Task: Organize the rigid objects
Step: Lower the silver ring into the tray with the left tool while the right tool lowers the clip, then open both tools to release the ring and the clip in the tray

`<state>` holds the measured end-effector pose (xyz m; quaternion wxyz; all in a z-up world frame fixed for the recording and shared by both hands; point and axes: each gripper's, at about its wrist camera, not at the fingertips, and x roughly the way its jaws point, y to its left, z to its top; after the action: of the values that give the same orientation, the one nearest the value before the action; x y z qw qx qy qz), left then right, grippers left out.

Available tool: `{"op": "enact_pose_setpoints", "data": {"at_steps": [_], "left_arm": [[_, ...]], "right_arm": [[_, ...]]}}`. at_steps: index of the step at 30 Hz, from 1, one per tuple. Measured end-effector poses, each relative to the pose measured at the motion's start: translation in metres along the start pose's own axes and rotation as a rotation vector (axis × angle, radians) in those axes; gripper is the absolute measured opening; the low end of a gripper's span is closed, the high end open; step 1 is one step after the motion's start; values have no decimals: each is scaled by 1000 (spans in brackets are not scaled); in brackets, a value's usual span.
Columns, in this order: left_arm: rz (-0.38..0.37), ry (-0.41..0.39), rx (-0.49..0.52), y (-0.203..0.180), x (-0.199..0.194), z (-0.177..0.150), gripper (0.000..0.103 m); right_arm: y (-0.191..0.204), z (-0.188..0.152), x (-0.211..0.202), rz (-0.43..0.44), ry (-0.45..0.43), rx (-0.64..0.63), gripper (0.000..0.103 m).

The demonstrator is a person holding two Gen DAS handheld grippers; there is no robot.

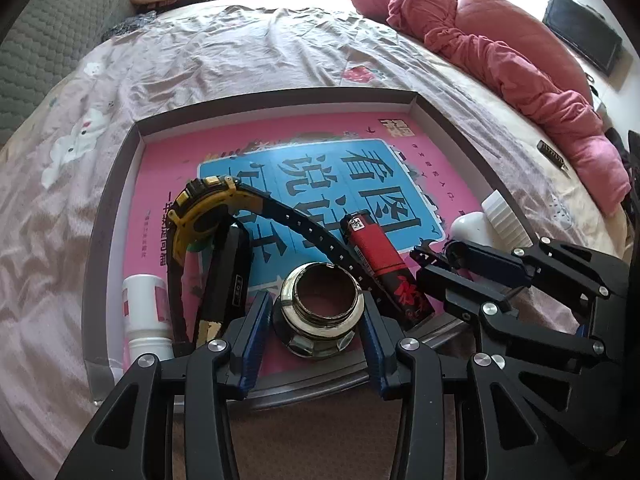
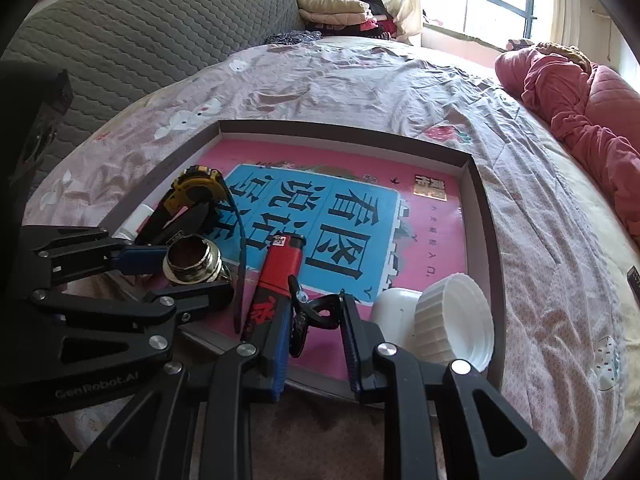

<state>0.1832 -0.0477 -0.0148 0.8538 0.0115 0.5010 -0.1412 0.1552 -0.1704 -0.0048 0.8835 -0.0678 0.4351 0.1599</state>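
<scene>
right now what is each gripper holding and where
Left gripper clamps the metal threaded fitting by its sides. Right gripper pinches a small black clip across its body.

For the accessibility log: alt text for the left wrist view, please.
The left gripper is closed on a metal ring fitting in a shallow box on a bed, beside a watch, lighter and white bottle; the right gripper enters from the right.

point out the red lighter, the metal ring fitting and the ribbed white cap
red lighter [image 1: 376, 250], left wrist view, red upper body
metal ring fitting [image 1: 318, 312], left wrist view, shiny side wall
ribbed white cap [image 2: 450, 316], right wrist view, ribbed side
</scene>
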Motion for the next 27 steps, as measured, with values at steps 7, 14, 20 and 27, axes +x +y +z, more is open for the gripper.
{"op": "enact_pose_setpoints", "data": {"at_steps": [7,14,20,27], "left_arm": [[-16,3,-22,3,-2,-1,44],[-4,-5,-23,4,-4,-3,44],[1,-10,-26,3,-5,-4,44],[5,-26,-37,4,-6,-5,44]], "right_arm": [[3,-2,-4,5,-12,-3,24],[3,-5,-10,1,-24,10,25],[-1,-14,-26,-7,-76,51,25],[-17,-33,-48,34,-165,217,33]]}}
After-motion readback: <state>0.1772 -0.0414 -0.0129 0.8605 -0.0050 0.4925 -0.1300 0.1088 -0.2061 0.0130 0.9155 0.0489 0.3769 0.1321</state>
